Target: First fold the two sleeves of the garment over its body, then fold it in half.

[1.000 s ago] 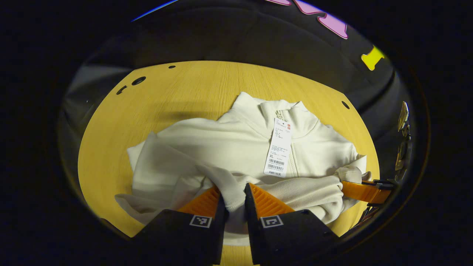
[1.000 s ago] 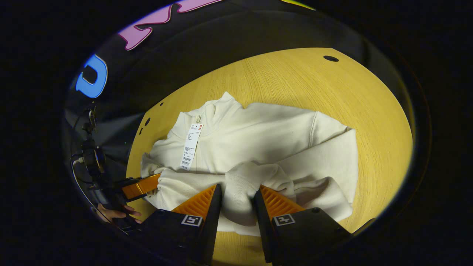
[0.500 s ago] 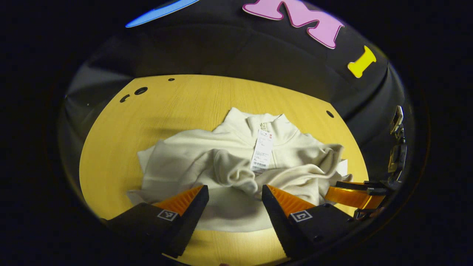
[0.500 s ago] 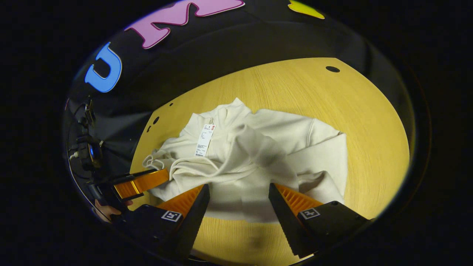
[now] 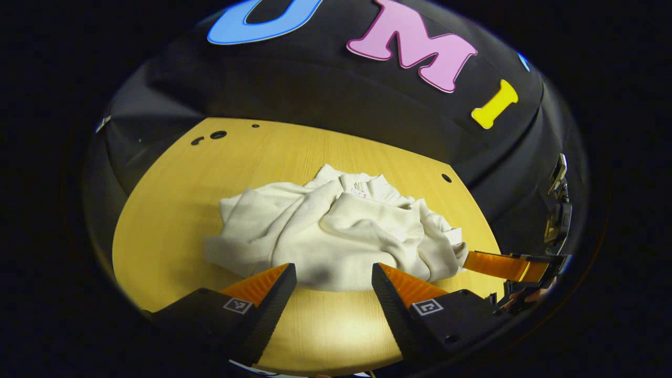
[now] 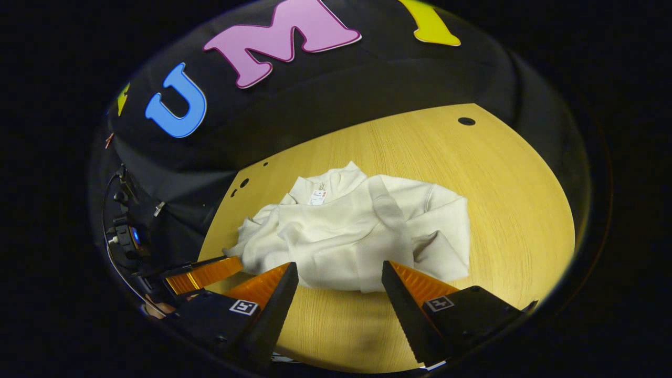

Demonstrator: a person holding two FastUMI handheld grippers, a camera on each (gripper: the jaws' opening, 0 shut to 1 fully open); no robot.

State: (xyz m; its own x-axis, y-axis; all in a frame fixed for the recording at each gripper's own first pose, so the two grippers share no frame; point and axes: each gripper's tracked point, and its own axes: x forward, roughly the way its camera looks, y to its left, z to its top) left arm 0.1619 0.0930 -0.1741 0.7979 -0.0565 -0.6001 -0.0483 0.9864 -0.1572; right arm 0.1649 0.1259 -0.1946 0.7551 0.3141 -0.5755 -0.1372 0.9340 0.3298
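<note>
The white garment (image 5: 336, 236) lies in a soft heap in the middle of the left gripper view, on the yellow table (image 5: 173, 210). In the right gripper view the garment (image 6: 362, 233) also sits in the middle of the frame. Its bottom part looks laid up over its top part, so the fold in half seems done. The pile is lumpy, not flat. A bit of the collar (image 5: 362, 185) peeks out at the top of the heap.

The left gripper (image 5: 333, 275) is at the bottom of its view with its 2 fingers wide apart and nothing between them. The right gripper (image 6: 338, 273) is at the bottom of its view, also spread wide and holding nothing. Both sit just at the near edge of the cloth, not pinching it. I think they are open because they let the cloth drop in place.

There are no boxes or bins here, so nothing is inside anything.
</note>
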